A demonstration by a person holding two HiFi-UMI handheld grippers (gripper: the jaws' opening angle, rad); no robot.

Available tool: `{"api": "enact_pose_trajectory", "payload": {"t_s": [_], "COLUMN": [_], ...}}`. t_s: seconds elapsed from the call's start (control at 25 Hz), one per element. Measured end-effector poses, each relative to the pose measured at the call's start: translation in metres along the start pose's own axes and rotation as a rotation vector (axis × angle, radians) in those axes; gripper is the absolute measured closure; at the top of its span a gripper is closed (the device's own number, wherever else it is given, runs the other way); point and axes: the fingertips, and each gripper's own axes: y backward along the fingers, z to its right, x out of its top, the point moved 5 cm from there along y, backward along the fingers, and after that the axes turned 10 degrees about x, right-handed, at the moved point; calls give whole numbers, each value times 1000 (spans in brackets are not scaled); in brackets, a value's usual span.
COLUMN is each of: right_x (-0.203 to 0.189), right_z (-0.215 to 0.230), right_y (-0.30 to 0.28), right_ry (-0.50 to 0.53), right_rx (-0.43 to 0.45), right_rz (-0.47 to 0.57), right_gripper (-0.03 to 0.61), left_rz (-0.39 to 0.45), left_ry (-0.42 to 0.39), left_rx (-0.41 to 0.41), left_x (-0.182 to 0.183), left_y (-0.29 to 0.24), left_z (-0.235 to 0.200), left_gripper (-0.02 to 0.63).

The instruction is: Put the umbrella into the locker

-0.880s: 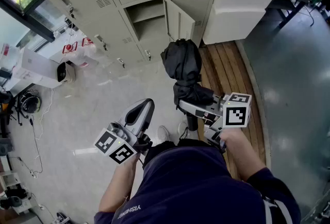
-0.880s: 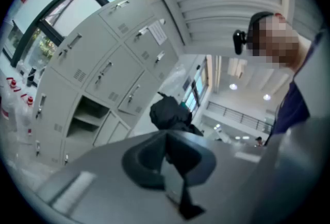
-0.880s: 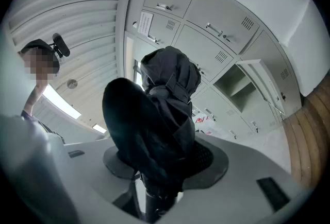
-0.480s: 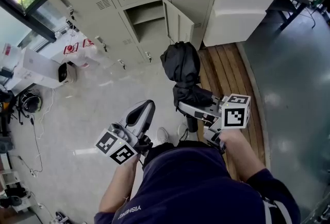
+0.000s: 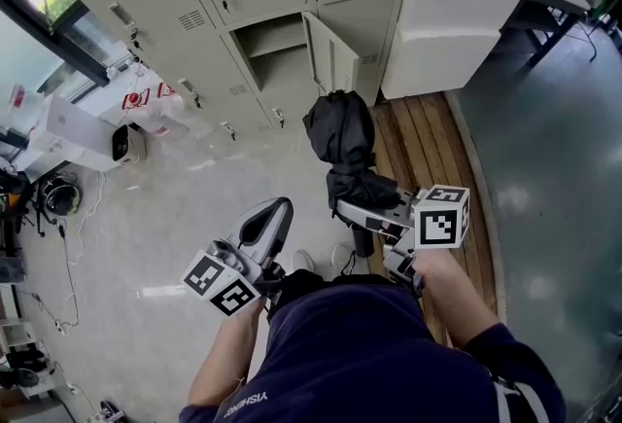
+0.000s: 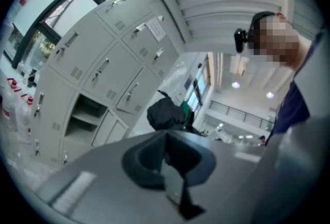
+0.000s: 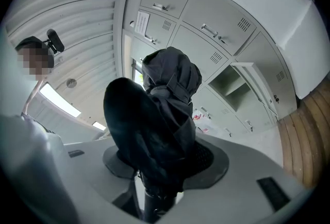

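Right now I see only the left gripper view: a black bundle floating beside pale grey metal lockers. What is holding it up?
Observer: The right gripper. Its own view shows its jaws clamped on that bundle, a folded black fabric umbrella.
Operator: What lies under it?
Observer: In the head view, a strip of brown wooden floorboards runs beside the pale floor, on the right gripper's side.
Operator: And the tool I am looking from?
Observer: The left gripper is a grey wedge with a black-and-white marker cube at its back, held by a person in a dark blue top.
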Motion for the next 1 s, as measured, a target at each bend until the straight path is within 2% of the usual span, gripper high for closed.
{"api": "enact_pose_trajectory", "payload": {"t_s": [0.48, 1.0], "right_x": [11, 39], "right_z": [19, 59], "right_y": [-4, -51], "right_ry": [-37, -62], "right_rx": [2, -30], "right_rz": [-11, -38], "right_gripper": [377, 377], "left_rz": [18, 11], "left_ry": [9, 47], "left_rx": [48, 39], "left_x": [9, 27], "left_y": [-4, -33], "left_z": [-16, -83], "left_gripper": [612, 612]}}
